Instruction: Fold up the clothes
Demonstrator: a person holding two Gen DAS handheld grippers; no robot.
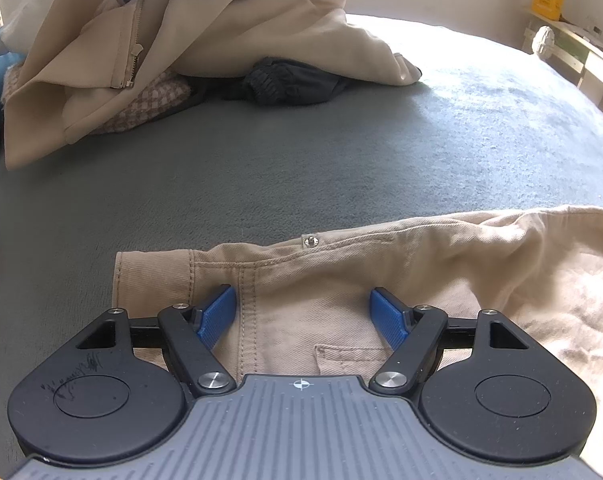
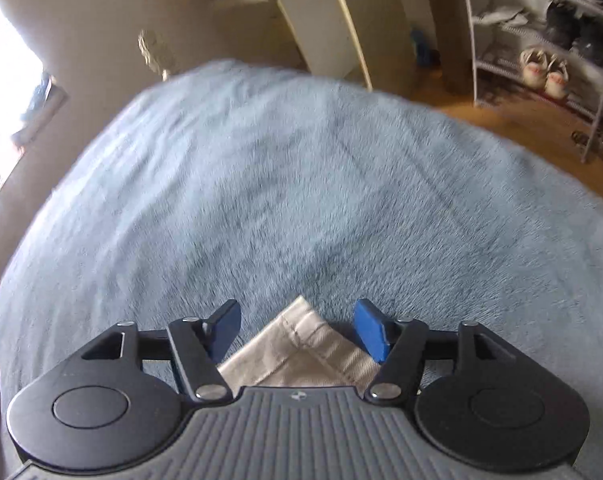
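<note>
- Grippers both tilt steeply down toward a bed covered in a grey-blue blanket, each seen from its own wrist camera.
- Left gripper hangs over a beige garment that lies spread flat on the blanket. Its jaws stand wide apart, and the blue pads press on nothing; whether the tips brush the cloth below cannot be told.
- The beige garment looks like trousers or a jacket in twill: a stitched band with a metal snap runs across the left wrist view from left to right, so its long edge lies crosswise to the gripper's line. A vertical double seam and a small pocket flap show between the pads.
- Right gripper has its jaws parted wide as well. A hemmed corner of the beige cloth lies between them, pointing away from the camera like a wedge, and neither pad squeezes it. The right wrist view is blurred.
- Farther up the bed, well apart from the spread garment, a heap of clothes sits: cream zipped pieces on top, a checked piece and a dark one underneath.
- Beyond the bed's edge a white wire rack holds shoes and bags.
</note>
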